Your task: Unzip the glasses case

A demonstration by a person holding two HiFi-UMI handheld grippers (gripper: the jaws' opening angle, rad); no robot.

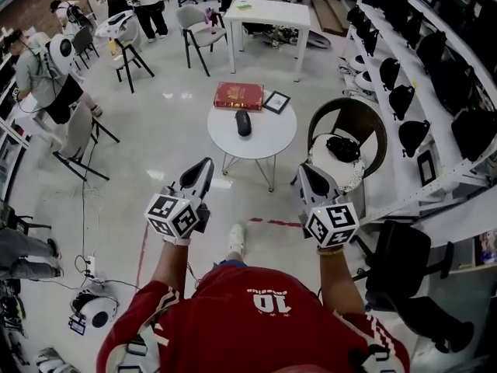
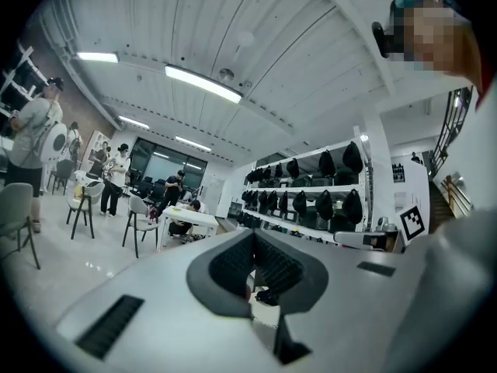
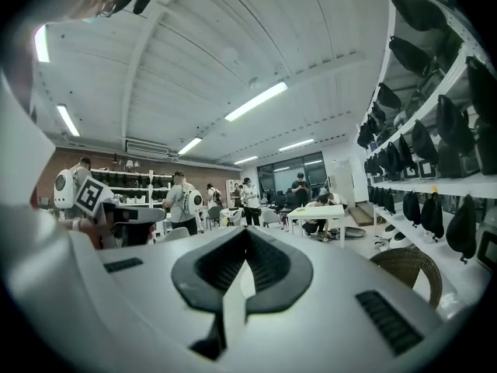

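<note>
We hold the left gripper (image 1: 203, 165) and right gripper (image 1: 304, 171) level, jaws closed on nothing. The black oval glasses case (image 1: 243, 123) lies well ahead of them on a round white table (image 1: 268, 142), untouched; all unzipping remains.

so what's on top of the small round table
A red book, a black glasses case and a small framed card. Anything under the book is hidden.

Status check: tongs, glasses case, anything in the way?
Left tongs shut, empty. Right tongs shut, empty. Glasses case lies on round table ahead, untouched, near red book. Nothing on it; chair stands right of table.
</note>
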